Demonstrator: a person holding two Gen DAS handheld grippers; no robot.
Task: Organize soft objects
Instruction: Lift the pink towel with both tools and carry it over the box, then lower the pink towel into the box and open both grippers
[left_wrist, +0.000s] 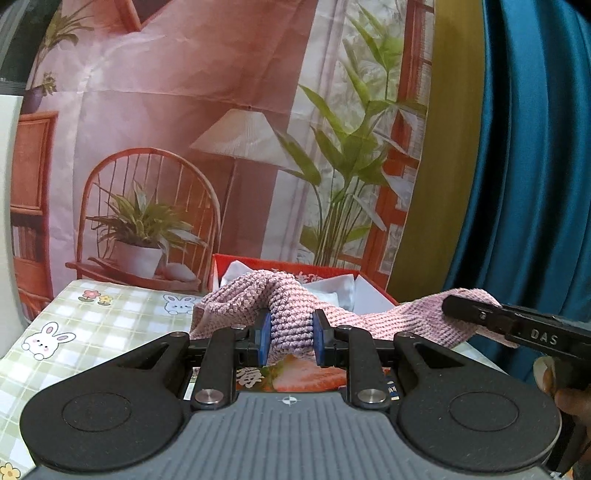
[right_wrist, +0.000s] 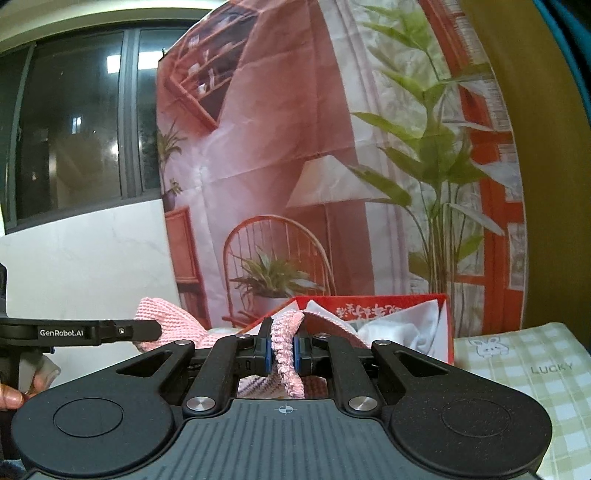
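— Backdrop first: what am I steering around?

— Printed fabric backdrop (left_wrist: 177, 122) fills the rear, showing a painted chair, lamp and leafy plants. Teal curtain (left_wrist: 524, 166) hangs in folds at the right of my left wrist view, and a dark window (right_wrist: 74, 122) sits at the left of my right one. Below is a table under a green checked tablecloth (left_wrist: 92, 332) with cartoon rabbits. A red box (right_wrist: 373, 306), open-topped and holding white cloth (right_wrist: 399, 328), stands right ahead of both tools.

— And the textures?

— The box is stiff card with printed lettering. The white cloth looks smooth and crumpled. The pink knitted cloth (left_wrist: 291, 314) is chunky, ribbed, floppy, and drapes in a hump over the box's near edge.

— Where does it sit against my grippers?

— I see the left gripper (left_wrist: 291, 334) clamped on a thick bunched fold, blue pads pressing either side. My right gripper (right_wrist: 283, 349) is pinched tight on a thin edge of the same cloth, which hangs down between its fingers (right_wrist: 264, 350). In the left wrist view the right tool's black finger lies across the cloth's far right corner. The cloth spans between the two tools, just in front of the box. A hand (right_wrist: 14, 397) shows at the right view's lower left.
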